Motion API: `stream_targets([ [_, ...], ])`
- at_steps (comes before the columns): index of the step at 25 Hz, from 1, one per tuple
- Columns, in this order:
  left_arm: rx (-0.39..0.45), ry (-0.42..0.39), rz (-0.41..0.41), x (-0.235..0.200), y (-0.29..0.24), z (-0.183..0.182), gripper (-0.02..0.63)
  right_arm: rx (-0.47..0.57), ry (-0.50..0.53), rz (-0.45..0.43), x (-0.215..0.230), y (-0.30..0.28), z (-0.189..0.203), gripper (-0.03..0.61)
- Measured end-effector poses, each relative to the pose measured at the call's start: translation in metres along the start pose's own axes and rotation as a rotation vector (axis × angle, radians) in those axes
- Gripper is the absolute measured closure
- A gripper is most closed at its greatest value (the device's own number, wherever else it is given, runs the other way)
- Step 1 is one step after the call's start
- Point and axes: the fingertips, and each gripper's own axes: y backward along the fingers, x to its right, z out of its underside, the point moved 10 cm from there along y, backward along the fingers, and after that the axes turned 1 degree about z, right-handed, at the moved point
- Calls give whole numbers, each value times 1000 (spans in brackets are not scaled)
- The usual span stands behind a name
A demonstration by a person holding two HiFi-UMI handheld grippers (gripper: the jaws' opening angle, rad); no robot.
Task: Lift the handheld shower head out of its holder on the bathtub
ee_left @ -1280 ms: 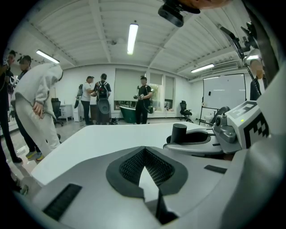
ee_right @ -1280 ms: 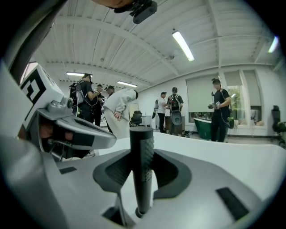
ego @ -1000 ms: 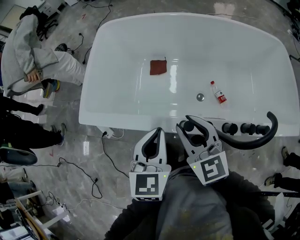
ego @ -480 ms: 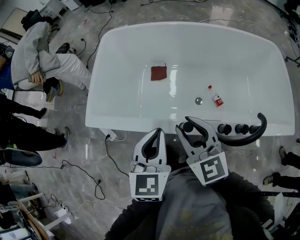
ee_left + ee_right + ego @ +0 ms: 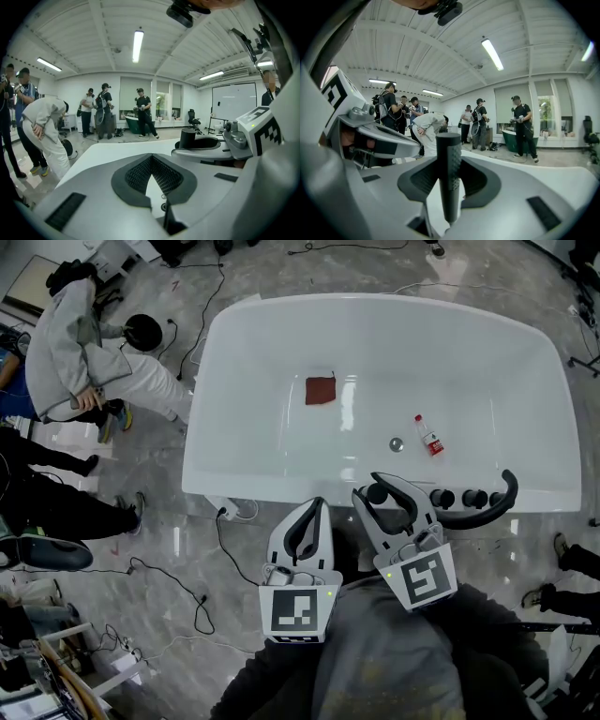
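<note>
At the near rim of the bathtub, my right tool is clamped on the handheld shower head. It's a dark ribbed stick standing upright between the jaws, clear in the right gripper view. Left tool is closed tip to tip with nothing in it, parked just beside the right one on my side of the rim.

Change over the last second: in the head view the tub has slid up-frame and looks smaller. The knobs and the black curved spout have drifted left toward the right tool. Both tools sit at the same spot in frame, and the stick hasn't shifted between the jaws. Red cloth and small bottle keep their layout inside the tub.

My read: that's mostly my head moving, not the grip slipping, and the grasp looks set. Can't tell whether the stick's lower end is clear of its holder, since the tool body covers it and no hose shows. I'd call it grasped, with the lift either starting or about to. Next move wants a straight pull along the stick's axis; tilting risks binding in the holder.
</note>
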Motion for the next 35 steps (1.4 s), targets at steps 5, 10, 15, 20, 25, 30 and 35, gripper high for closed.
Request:
stream_targets([
  [5, 7, -6, 1, 1, 8, -22, 611, 8, 1, 0, -1, 5, -22, 439],
  [10, 12, -6, 0, 1, 12, -29, 611, 15, 1, 3, -1, 8, -30, 439],
  [15, 8, -9, 5, 0, 20, -32, 611, 21, 0, 13, -6, 11, -37, 439],
  [20, 22, -19, 4, 4, 25, -40, 611, 32, 10, 14, -4, 18, -49, 439],
  [25, 44, -30, 3, 3, 35, -57, 611, 50, 22, 10, -9, 26, -70, 439],
  [30, 64, -37, -10, 8, 48, -71, 611, 76, 32, 2, -12, 37, -89, 439],
  [35, 82, -34, -28, 17, 55, -83, 611, 106, 46, -11, -8, 46, -103, 439],
])
